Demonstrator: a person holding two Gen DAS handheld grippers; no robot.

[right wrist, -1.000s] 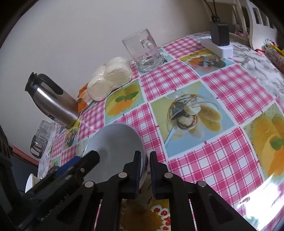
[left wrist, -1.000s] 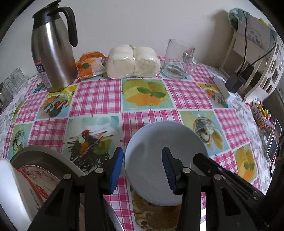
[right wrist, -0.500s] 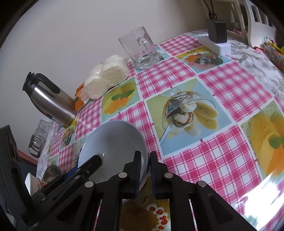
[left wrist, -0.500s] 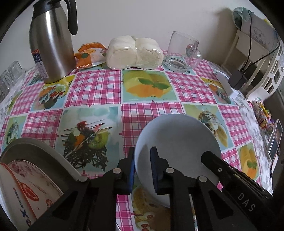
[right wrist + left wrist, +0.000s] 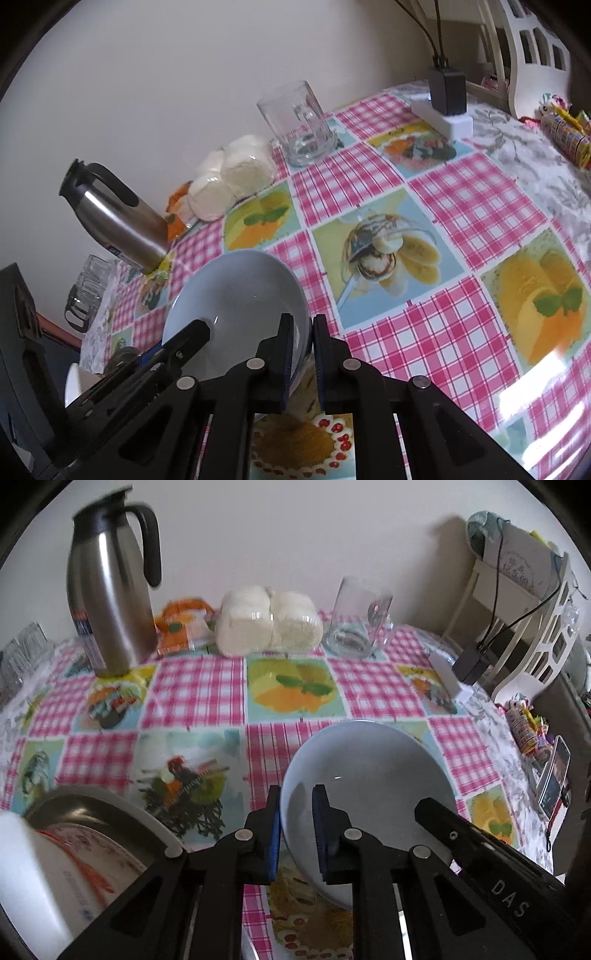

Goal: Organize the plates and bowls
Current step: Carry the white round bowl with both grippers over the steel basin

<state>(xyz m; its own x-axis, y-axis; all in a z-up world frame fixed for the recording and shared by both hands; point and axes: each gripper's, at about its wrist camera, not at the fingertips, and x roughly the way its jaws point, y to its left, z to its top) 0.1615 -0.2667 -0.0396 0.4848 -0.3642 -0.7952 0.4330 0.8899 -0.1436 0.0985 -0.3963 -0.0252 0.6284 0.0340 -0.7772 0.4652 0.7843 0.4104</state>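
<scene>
A pale blue bowl (image 5: 369, 775) is held between both grippers over the chequered tablecloth (image 5: 192, 690) and looks raised a little off it. My left gripper (image 5: 297, 794) is shut on the bowl's left rim. My right gripper (image 5: 303, 321) is shut on the right rim of the bowl (image 5: 236, 291). In the left wrist view one finger (image 5: 443, 819) of the right gripper lies against the bowl's far side. At the lower left a metal basin (image 5: 99, 805) holds a patterned plate (image 5: 92, 853), with a white dish (image 5: 26, 878) beside it.
A steel thermos jug (image 5: 110, 602), an orange packet (image 5: 181, 624), a bag of white buns (image 5: 269, 624) and a glass mug (image 5: 358, 620) line the wall. A power strip with adapter (image 5: 454, 679), sweets and a phone (image 5: 554, 775) lie at the right, by a white chair (image 5: 535, 653).
The left gripper's jaws, open around the bowl's rim a second ago, have shut on it. Both grippers and the bowl have since risen slightly. The right gripper kept its grip.
</scene>
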